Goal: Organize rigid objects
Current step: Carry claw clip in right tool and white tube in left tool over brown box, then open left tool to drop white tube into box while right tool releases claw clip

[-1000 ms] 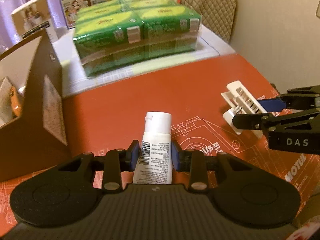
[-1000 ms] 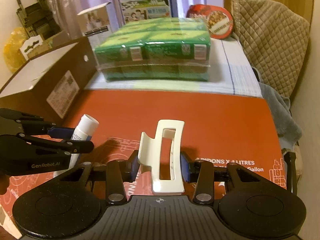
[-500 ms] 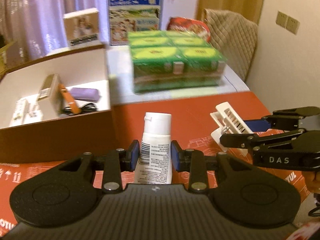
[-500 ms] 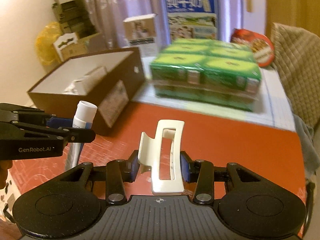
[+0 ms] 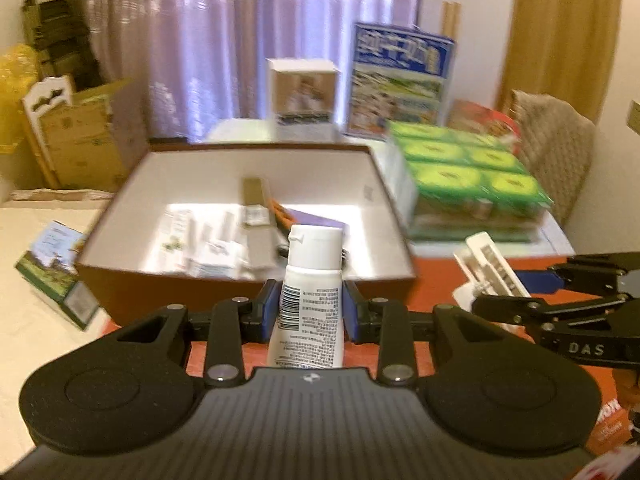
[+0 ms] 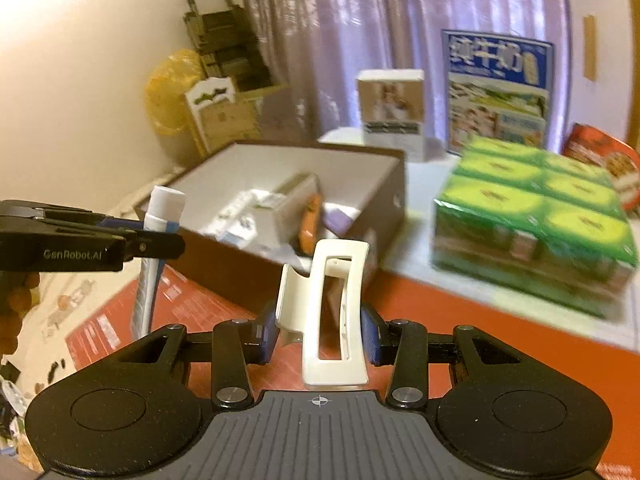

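The left gripper (image 5: pixel 310 312) squeezes a white tube (image 5: pixel 310 300), cap up. The right gripper (image 6: pixel 320 334) squeezes a white hair clip (image 6: pixel 334 312). Both things are up in the air, above the red mat (image 6: pixel 480 344). Just past them sits an open brown box (image 5: pixel 248 292) with small things inside. A green pack (image 6: pixel 532 224) sits to its right.

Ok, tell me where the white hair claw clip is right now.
The white hair claw clip is clamped in the right gripper, held above the red mat, just short of the open brown box.
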